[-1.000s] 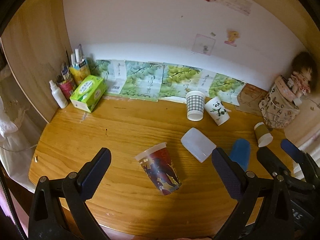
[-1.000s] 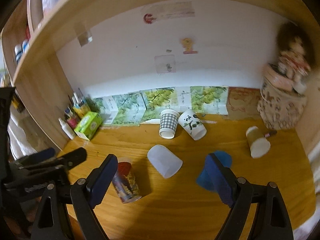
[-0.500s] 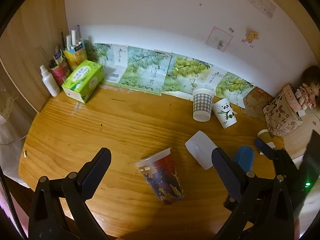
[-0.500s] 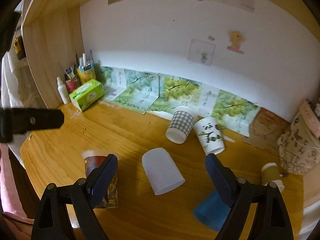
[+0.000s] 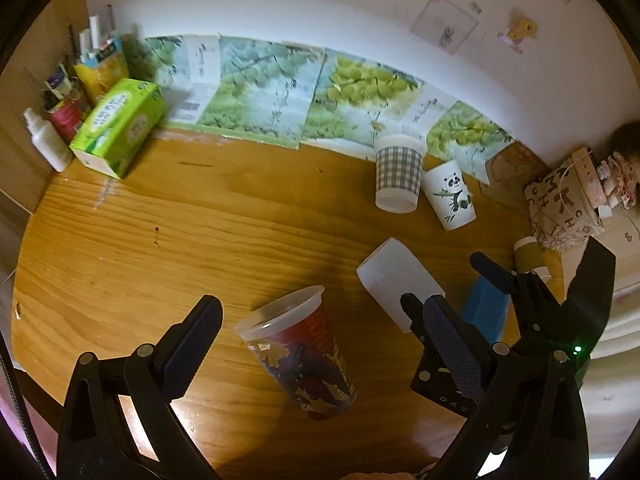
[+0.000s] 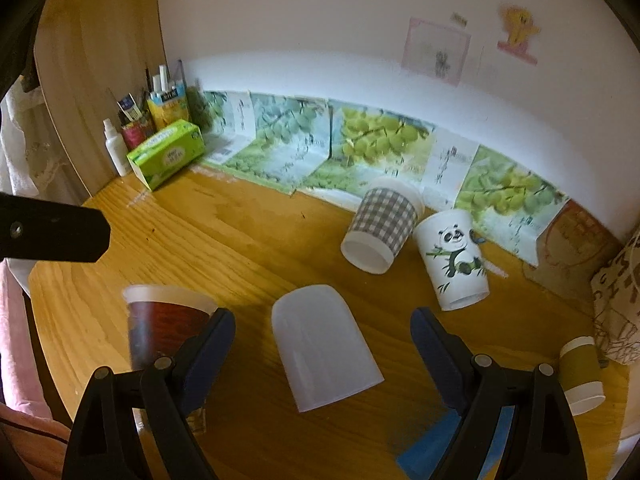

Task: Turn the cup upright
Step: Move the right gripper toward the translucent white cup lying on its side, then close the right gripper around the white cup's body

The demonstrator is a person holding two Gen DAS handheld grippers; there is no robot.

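— What's the biggest risk on the worktop (image 6: 248, 240) right now?

— Crowding. My right gripper (image 6: 322, 334) hangs with its jaws wide apart and empty over the white cup (image 6: 324, 346), which lies on its side, mouth toward me, near the middle of the worktop. The red printed cup (image 6: 160, 320) already stands upright just to its left, partly behind my left finger. If I close off-centre, I reckon that finger clips the red one and tips it.

— And the white cup itself?

— It looks thin and smooth, so I'd guess a hard squeeze buckles it, and a soft one lets it roll away toward the panda cup (image 6: 454, 258) or the checked cup (image 6: 382, 226), both also lying down.

— Your other side?

— My left gripper (image 5: 320, 330) is spread open too, empty, bracketing the red cup from above. Both tools are close; a careless swing could knock them together.

— Anything smaller?

— The blue cup (image 5: 486, 312) lies just beside the white one, under my right arm. The little brown cup (image 6: 580, 372) sits well clear.
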